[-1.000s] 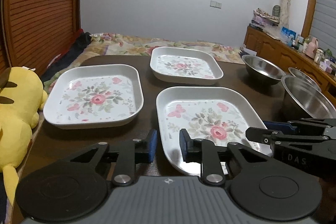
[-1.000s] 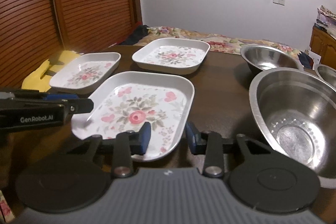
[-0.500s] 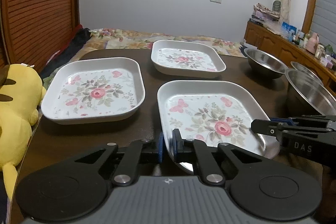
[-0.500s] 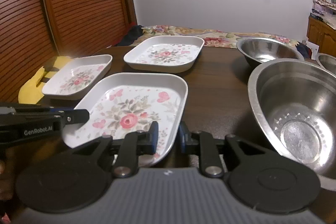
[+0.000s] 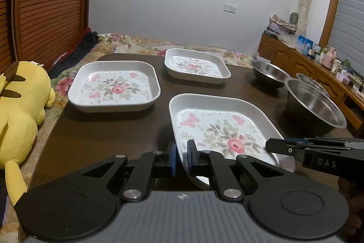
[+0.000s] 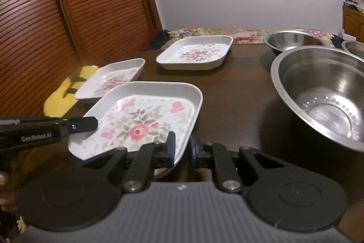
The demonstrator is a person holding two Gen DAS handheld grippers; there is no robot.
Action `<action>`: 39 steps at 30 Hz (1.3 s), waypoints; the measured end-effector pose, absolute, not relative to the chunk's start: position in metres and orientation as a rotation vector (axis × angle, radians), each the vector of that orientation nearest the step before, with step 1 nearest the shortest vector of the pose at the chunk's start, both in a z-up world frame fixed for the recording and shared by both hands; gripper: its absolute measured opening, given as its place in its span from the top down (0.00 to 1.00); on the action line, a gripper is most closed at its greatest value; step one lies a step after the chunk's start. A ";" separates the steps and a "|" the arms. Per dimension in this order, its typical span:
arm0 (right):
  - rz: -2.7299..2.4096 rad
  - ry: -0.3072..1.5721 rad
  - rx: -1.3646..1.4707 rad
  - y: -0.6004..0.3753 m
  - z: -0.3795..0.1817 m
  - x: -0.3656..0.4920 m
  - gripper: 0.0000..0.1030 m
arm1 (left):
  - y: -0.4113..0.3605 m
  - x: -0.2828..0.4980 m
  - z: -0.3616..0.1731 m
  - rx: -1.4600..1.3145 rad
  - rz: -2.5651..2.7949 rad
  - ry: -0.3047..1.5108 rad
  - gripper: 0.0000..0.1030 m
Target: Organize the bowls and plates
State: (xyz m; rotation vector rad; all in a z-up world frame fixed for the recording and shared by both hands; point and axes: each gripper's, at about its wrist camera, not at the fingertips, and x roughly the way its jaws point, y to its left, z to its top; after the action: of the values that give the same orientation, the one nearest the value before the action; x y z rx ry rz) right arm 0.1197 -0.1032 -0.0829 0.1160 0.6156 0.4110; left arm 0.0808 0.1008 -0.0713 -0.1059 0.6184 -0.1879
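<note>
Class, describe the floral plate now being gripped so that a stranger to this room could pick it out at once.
On the dark wooden table, find three square white floral plates. Take the nearest plate, beside the biggest steel bowl. Unlike the others, it is pinched by the left gripper and right gripper on two rims.

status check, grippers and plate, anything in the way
Left gripper and right gripper both clamped on near floral plate rim. Big steel bowl close on right.
</note>
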 end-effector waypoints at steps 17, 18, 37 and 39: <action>0.439 0.601 0.132 -0.120 -0.087 0.075 0.85 | 0.085 0.047 -0.082 -0.023 -0.200 0.641 0.89; 0.440 0.605 0.134 -0.121 -0.088 0.074 0.85 | 0.085 0.047 -0.083 -0.023 -0.199 0.643 0.89; 0.431 0.610 0.126 -0.120 -0.095 0.071 0.85 | 0.083 0.052 -0.091 -0.035 -0.189 0.665 0.89; 0.429 0.607 0.123 -0.120 -0.096 0.070 0.85 | 0.083 0.052 -0.091 -0.036 -0.190 0.665 0.89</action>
State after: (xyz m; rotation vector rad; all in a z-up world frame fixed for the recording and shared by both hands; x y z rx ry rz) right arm 0.0704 -0.1204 -0.0956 0.1225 0.6069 0.4294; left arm 0.0522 0.0832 -0.0907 -0.0359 0.6648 -0.1898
